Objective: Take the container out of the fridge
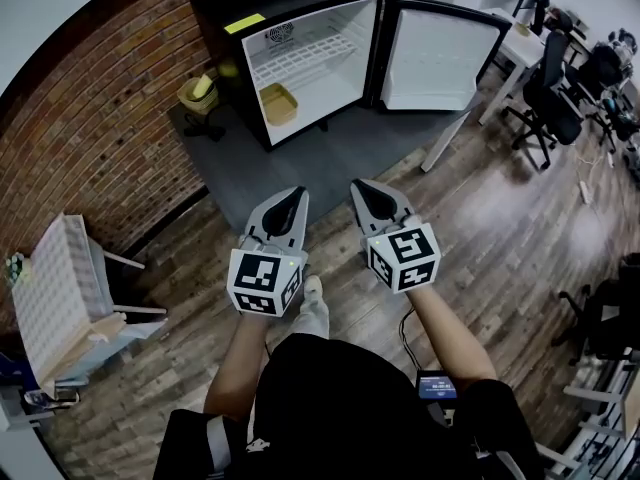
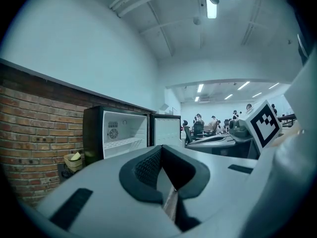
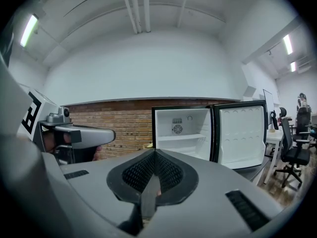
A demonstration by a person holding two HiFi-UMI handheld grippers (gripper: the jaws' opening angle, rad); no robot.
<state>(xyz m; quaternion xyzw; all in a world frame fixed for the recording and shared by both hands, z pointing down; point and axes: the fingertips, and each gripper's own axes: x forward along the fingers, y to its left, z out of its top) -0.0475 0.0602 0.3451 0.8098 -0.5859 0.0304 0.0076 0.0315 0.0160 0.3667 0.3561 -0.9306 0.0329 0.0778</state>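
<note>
A black mini fridge (image 1: 290,48) stands open against the brick wall, its door (image 1: 435,58) swung out to the right. On its floor sits a tan container (image 1: 279,103), under a white wire shelf. Both grippers hover side by side over the wood floor, well short of the fridge. My left gripper (image 1: 291,200) is shut with nothing in it, and my right gripper (image 1: 368,193) is likewise shut and empty. The left gripper view shows its jaws (image 2: 161,150) closed with the fridge (image 2: 116,133) beyond. From the right gripper (image 3: 155,155) the fridge (image 3: 183,133) looks straight ahead.
A yellow basket (image 1: 199,91) sits on the floor left of the fridge. A dark mat (image 1: 330,158) lies before it. A white rack (image 1: 55,293) stands at the left. A white desk leg (image 1: 445,143) and office chairs (image 1: 545,93) are at the right.
</note>
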